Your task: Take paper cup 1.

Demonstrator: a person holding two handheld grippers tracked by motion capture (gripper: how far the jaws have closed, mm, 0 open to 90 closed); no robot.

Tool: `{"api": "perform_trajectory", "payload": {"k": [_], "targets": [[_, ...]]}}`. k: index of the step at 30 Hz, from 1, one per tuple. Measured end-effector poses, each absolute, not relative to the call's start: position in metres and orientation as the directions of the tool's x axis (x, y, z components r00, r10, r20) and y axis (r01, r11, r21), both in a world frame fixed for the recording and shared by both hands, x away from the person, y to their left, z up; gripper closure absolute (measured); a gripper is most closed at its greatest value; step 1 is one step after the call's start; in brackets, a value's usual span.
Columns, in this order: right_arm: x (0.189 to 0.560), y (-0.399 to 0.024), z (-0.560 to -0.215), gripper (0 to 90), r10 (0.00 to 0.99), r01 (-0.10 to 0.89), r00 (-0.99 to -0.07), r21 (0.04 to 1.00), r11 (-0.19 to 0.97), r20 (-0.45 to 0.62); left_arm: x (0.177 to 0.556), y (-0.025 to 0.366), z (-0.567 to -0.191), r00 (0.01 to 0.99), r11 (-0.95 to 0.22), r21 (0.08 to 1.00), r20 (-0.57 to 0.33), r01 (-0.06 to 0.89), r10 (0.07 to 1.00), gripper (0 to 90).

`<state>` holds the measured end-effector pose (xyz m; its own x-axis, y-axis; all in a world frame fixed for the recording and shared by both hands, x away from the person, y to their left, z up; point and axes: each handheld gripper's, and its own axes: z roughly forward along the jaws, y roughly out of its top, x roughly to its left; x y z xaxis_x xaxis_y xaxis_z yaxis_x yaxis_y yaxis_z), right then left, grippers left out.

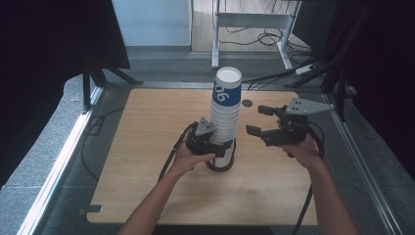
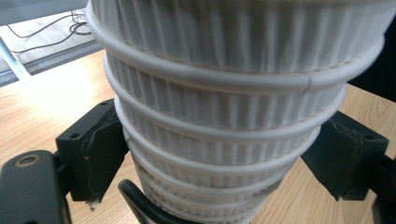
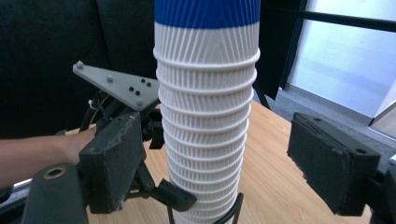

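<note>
Op: Stack of paper cups (image 1: 226,117) stands on the table (image 1: 147,147), its base clamped in left gripper (image 1: 214,142).

Obs: Right gripper (image 3: 224,158) jaws gape, stack between, untouched.

Op: Suggest closing squarely under one rim; base stays pinned.

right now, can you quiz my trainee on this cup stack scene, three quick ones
1. True or false: the right gripper is clamped on the cup stack.
2. What colour is the band on the top cup? A) red B) blue C) green
3. Which gripper grips the stack near its base, and what surface does the stack stand on?

Key
1. False: its jaws stand open beside the stack, pads clear of it.
2. B, blue, with white print.
3. The left gripper, its pads pressing on the lower cups; the stack stands on the wooden table.
</note>
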<state>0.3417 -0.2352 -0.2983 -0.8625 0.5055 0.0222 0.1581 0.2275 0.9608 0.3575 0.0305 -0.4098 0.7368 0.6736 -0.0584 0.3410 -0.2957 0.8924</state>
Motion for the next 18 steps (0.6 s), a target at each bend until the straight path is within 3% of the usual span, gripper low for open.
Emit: {"api": "perform_trajectory", "payload": {"k": [18], "targets": [[0.357,-0.226,-0.272,17.2,0.483,0.144,-0.875,0.967,0.211,0.025,0.358,0.030,-0.410,0.737,-0.297,0.892,-0.059,0.342,0.674,13.0]]}}
